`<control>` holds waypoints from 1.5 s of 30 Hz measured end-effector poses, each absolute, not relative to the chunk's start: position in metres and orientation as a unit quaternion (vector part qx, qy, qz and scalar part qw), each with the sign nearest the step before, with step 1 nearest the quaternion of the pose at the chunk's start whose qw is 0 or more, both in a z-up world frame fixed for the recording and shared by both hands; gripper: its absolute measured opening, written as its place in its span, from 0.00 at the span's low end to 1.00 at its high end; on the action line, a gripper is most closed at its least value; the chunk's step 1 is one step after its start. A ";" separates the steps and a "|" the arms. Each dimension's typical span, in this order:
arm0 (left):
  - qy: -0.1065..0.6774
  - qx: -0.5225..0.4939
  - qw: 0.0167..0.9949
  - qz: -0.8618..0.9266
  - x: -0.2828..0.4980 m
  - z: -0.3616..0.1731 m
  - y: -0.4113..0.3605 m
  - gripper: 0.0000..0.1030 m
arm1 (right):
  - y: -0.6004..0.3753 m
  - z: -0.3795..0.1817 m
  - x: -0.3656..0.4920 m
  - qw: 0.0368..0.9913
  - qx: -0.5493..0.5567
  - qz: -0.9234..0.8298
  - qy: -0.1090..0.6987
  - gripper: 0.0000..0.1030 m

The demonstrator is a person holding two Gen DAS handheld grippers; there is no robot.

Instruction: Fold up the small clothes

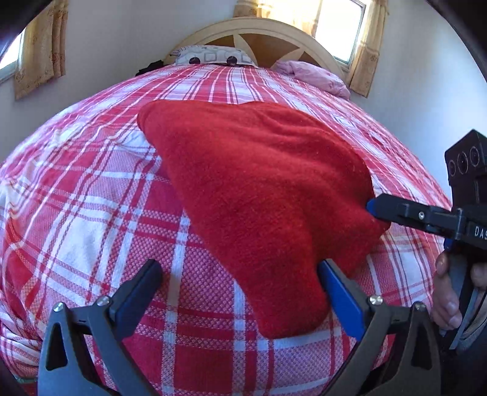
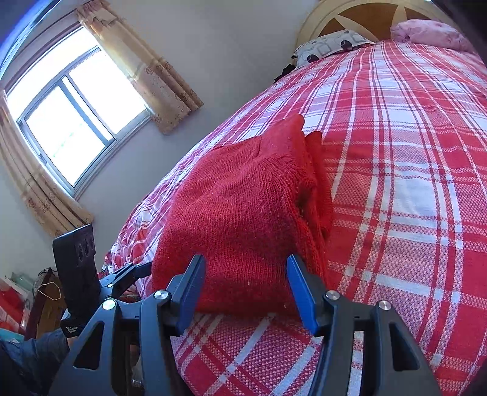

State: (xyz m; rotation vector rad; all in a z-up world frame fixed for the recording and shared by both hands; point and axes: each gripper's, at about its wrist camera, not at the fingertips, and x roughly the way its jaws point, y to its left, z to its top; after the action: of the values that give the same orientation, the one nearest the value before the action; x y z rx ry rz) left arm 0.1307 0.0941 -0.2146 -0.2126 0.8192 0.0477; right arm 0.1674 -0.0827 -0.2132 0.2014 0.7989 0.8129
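Left wrist view
Left hand-held gripper (image 1: 240, 292): jaws spread as wide as they go, gripping nothing; the plaid bedspread (image 1: 91, 213) shows between them.
Red knit garment (image 1: 258, 198): lies on the bed just ahead, folded into a thick wedge. Its near corner drops in beside the inner face of the jaw nearest the other tool; whether it touches that blue pad I cannot tell.
Right hand-held gripper (image 1: 374, 207): comes in from that same side, one blue-tipped finger against the garment's edge. The second finger is hidden, so this view does not show its opening.
Hand (image 1: 450, 292): wrapped round the right tool's handle, at the frame's edge.
Likely reason: the left jaws look set wide so the bulky fold fits between them.

Right wrist view
Right hand-held gripper (image 2: 243, 292): jaws about half open, one either side of the near end of the garment (image 2: 240, 213). The pads do not look pressed into the knit, so I judge nothing is gripped.
Garment: directly ahead, stacked in layers, a ribbed hem or cuff curling out on the side away from the left tool.
Left hand-held gripper (image 2: 131, 271): low, beside the garment's far flank, partly hidden by its own camera block.
Bed: headboard (image 2: 359, 18), patterned pillow (image 2: 331, 42) and pink bundle (image 2: 426, 33) well beyond the garment.
Stage, as I judge it: mostly folded; both tools flank the near end, probably to square or lift the bundle.
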 end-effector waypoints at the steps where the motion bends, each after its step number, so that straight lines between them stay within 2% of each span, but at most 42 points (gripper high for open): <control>1: 0.398 -0.099 0.912 0.025 0.130 -0.212 0.093 1.00 | -0.083 -0.212 0.167 0.837 0.096 0.383 0.378 0.55; 11: 0.386 -0.072 0.919 0.040 0.115 -0.186 0.086 1.00 | -0.088 -0.200 0.148 0.860 0.084 0.340 0.372 0.55; 13: 0.368 -0.069 0.926 0.043 0.107 -0.171 0.086 1.00 | -0.091 -0.188 0.136 0.871 0.077 0.329 0.356 0.56; 16: 0.339 -0.066 0.937 0.046 0.097 -0.149 0.086 1.00 | -0.090 -0.164 0.110 0.896 0.042 0.310 0.315 0.64; 25: 0.281 -0.052 0.957 0.041 0.079 -0.102 0.081 1.00 | -0.080 -0.113 0.045 0.936 -0.052 0.283 0.203 0.65; 45: 0.285 -0.038 0.956 0.056 0.079 -0.101 0.075 1.00 | -0.092 -0.103 0.036 0.949 -0.034 0.256 0.184 0.65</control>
State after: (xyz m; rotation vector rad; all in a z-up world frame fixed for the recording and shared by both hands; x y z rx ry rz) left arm 0.0790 0.0748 -0.1005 -0.0767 0.5793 0.1140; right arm 0.0359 -0.0918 -0.1031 -0.0684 0.3736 0.5204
